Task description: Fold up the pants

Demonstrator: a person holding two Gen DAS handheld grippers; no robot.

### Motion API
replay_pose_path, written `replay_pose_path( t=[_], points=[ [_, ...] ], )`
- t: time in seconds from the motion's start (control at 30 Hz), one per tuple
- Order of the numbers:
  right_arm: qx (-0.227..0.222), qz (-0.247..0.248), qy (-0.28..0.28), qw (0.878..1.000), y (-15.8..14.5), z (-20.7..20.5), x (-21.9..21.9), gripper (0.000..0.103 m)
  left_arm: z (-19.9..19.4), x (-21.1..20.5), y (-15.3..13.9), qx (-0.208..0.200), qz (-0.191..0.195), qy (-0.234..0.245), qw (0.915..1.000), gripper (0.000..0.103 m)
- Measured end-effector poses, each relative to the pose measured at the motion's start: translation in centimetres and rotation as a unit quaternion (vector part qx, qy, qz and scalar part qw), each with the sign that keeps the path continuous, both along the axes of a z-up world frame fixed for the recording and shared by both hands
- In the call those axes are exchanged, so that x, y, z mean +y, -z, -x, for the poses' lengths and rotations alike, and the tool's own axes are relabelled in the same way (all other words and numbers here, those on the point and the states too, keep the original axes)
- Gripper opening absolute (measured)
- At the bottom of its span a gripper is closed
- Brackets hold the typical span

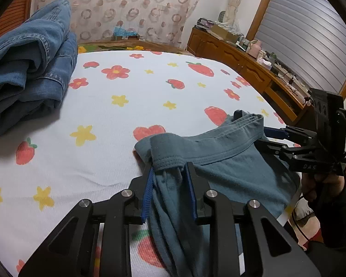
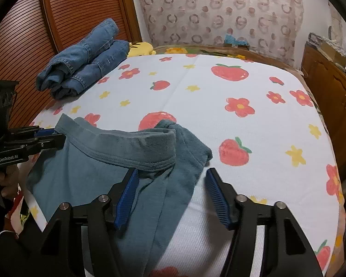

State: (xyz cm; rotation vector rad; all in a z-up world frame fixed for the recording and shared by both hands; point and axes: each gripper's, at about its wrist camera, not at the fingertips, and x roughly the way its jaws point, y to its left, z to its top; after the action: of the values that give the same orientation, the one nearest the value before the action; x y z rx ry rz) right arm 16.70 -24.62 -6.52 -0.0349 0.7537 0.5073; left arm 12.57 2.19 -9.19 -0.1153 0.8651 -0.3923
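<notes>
The teal pants [image 1: 219,161] lay bunched at the near edge of the bed [image 1: 117,120], waistband raised. The left gripper [image 1: 169,175] was clamped on one end of the waistband. The right gripper [image 2: 170,180] stood with its fingers spread apart, one pad against the fabric, the other over the sheet. Folded jeans [image 2: 85,62] sat at the bed's far left corner.

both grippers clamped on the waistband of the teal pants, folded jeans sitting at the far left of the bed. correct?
Not quite. Only the left gripper is clamped on the waistband of the teal pants. The right gripper is open: the right wrist view shows its jaws spread wide, the fabric lying loose between them. The folded jeans do sit at the far left of the bed.
</notes>
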Motion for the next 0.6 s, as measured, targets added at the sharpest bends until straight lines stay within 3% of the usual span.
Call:
replay_pose_path(
  t=[0.1,0.33,0.6],
  points=[
    [0.007,-0.013,-0.004,1.0,-0.1,-0.2,-0.1,0.053,-0.2,0.0,0.2,0.002,-0.003,-0.002,1.0,0.028],
    [0.018,-0.032,-0.021,0.999,0.0,-0.2,0.0,0.028,-0.1,-0.1,0.1,-0.002,-0.008,0.002,1.0,0.028],
    [0.006,-0.058,-0.021,0.998,-0.6,0.3,-0.5,0.016,0.9,-0.6,-1.3,-0.024,-0.012,0.009,0.9996,0.014]
  ],
)
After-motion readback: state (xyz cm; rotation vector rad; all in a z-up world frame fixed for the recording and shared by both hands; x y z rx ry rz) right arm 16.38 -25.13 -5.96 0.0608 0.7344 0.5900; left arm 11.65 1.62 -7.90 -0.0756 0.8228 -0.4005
